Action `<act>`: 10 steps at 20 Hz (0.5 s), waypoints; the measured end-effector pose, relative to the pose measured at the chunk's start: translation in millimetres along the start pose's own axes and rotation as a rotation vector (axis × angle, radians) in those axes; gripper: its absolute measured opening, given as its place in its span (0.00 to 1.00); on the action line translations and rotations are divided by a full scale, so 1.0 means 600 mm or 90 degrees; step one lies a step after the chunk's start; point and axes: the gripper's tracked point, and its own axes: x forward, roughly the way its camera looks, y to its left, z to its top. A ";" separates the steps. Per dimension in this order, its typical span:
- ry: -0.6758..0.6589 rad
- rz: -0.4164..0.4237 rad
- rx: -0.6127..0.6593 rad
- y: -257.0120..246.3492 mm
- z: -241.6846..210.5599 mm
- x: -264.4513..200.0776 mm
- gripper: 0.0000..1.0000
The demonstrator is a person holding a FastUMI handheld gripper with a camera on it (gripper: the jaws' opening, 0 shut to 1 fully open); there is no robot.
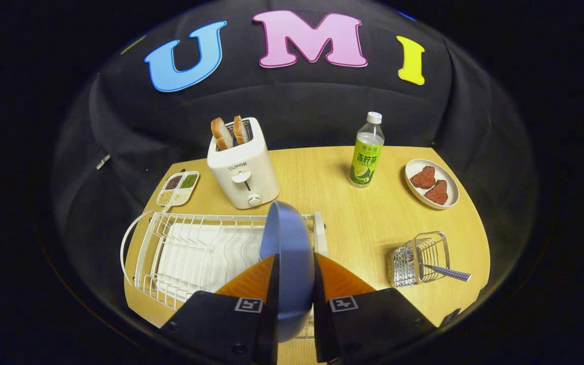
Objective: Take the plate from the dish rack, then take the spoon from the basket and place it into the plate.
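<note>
A blue plate (288, 248) stands on edge between my fingers, and my gripper (294, 266) is shut on its rim. It rises over the right end of the white wire dish rack (190, 253); whether it still rests in the rack is hidden by the fingers. To the right of the fingers, a small wire basket (418, 261) lies on the wooden table (363, 223). A spoon (446, 272) with a blue patterned handle pokes out of the basket toward the right.
Beyond the rack stands a white toaster (243, 170) with two bread slices. A small divided dish of grains (178, 187) lies to its left. A green-labelled bottle (366, 150) and a white plate with two red pieces (432, 183) sit at the back right.
</note>
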 end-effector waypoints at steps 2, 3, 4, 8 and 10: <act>-0.011 -0.011 -0.001 0.007 0.007 -0.007 0.32; -0.016 -0.017 -0.003 0.010 0.011 -0.011 0.32; -0.021 -0.024 -0.004 0.012 0.013 -0.014 0.32; -0.036 -0.050 -0.015 0.022 0.018 -0.020 0.32; -0.027 -0.065 -0.006 0.022 0.016 -0.022 0.32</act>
